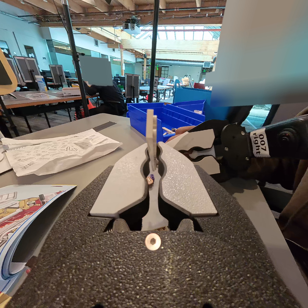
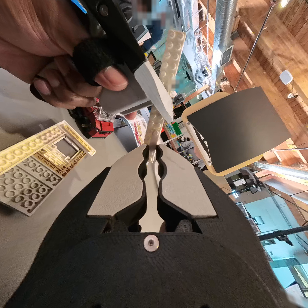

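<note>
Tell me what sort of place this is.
Probably an open-plan workshop or lab office: rows of desks and monitors recede under exposed wooden beams, and the grey worktable carries blue parts bins and a toy-brick instruction booklet.

Sticker: a white band (image 1: 260, 144) on the black body of the right gripper (image 1: 183, 150) carries black print, a number above a short word.
Paper bag: the white bag (image 1: 63, 150) on the grey table (image 1: 103, 133) shows one large outlined numeral among small line drawings.
Booklet: the open booklet (image 1: 25, 216) at the left edge has coloured drawings; no lettering is legible.
Canister: a white tub (image 1: 40, 83) on the far desk has a blue label, too small to read.
Marker: a black-and-white square pattern (image 1: 156, 82) far back, possibly a code tag.
</note>
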`<state>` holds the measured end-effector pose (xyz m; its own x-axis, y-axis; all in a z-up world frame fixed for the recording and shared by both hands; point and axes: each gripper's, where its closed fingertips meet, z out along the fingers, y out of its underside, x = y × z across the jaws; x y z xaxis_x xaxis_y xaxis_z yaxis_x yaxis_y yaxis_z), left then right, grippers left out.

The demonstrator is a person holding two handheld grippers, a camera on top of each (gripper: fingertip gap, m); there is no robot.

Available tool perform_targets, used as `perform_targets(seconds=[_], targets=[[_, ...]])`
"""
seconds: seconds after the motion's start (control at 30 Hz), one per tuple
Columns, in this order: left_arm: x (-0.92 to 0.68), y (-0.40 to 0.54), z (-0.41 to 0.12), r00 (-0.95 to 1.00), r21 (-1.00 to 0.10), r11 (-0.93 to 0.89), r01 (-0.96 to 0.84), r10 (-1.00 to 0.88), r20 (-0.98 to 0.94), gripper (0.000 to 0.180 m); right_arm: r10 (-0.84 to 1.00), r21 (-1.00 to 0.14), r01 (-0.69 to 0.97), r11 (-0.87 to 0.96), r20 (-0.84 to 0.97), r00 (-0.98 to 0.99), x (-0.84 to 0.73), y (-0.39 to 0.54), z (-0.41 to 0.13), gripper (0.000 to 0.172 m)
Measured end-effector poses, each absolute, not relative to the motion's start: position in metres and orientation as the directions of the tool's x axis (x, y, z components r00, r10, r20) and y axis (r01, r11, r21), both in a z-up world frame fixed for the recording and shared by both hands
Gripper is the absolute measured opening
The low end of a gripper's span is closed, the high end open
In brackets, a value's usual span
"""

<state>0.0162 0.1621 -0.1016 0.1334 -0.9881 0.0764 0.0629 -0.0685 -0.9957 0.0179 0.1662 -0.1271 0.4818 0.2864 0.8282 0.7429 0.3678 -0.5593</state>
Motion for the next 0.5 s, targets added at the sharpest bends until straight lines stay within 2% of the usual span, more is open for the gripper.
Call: perform_targets(seconds=[0.27,0.5], targets=[[0.0149,0.1594,-0.0977,0.212,-0.995,0.091,0.039,-0.974,-0.081,0.005,0.271,-0.566,0.732,0.378,0.824,0.498,0.0168,0.163,-0.1229,0.008],[0.0142,0.159,-0.0972,0.236,-0.989,0.148,0.016,-0.962,-0.14,0.006,0.272,-0.566,0.728,0.387,0.824,0.497,0.0169,0.1595,-0.1216,0.007]])
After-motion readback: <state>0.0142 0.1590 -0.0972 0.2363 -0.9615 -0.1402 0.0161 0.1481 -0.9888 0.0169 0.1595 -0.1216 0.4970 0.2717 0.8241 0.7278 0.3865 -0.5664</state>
